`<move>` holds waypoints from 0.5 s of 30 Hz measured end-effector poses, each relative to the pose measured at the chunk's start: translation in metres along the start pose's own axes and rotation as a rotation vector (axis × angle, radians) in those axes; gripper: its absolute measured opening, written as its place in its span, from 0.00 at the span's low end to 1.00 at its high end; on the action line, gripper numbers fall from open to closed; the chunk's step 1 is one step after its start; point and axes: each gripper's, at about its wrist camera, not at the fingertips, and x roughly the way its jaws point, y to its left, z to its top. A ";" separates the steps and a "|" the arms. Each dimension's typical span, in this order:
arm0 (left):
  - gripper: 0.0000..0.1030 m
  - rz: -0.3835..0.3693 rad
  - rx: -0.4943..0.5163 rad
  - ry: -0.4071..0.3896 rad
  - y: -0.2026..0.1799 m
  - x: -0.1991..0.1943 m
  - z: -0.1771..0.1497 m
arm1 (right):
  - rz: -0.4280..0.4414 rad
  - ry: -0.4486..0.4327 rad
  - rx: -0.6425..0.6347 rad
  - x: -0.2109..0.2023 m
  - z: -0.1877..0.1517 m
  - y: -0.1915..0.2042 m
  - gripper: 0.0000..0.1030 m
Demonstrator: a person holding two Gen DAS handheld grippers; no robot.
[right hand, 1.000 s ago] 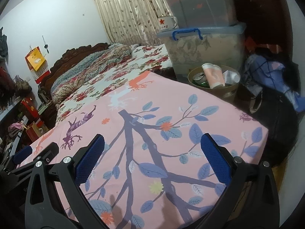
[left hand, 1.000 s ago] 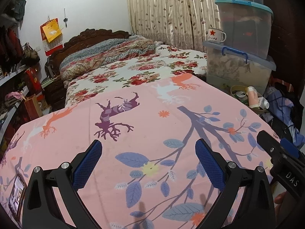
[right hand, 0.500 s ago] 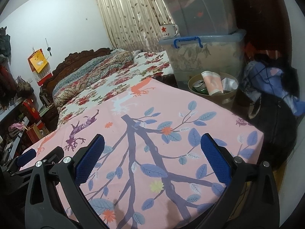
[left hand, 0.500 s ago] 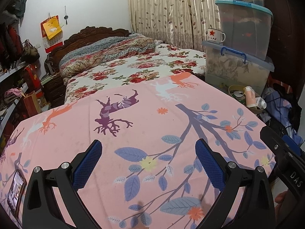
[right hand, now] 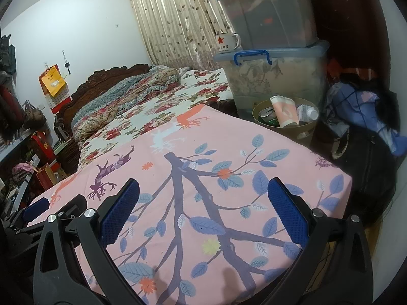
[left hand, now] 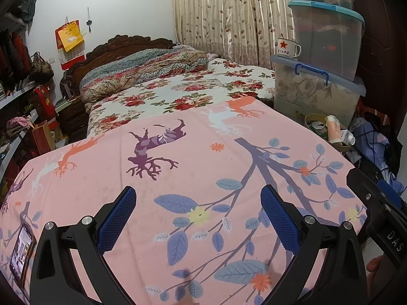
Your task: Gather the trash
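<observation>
A: Report gripper status.

B: I read the left gripper (left hand: 197, 216) with fingers spread wide, nothing between the pads. The right gripper (right hand: 203, 208) is the same: fully apart, empty. Both hover over the pink sheet (right hand: 193, 178).

A: Locate the trash.

B: I see it in the bin (right hand: 305, 129), just past the sheet's far right corner, against the lower storage box (right hand: 274, 81). Inside the bin: a paper cup (right hand: 285, 111), a can (right hand: 267, 114) left of the cup, a small bottle (right hand: 309, 111) right of it.

A: Anything on the sheet?

B: A phone (left hand: 21, 251) lies at its near left edge, left of the left gripper.
</observation>
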 end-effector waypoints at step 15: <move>0.92 0.002 -0.007 0.001 0.002 -0.001 -0.003 | 0.002 0.003 -0.003 0.001 -0.001 0.002 0.97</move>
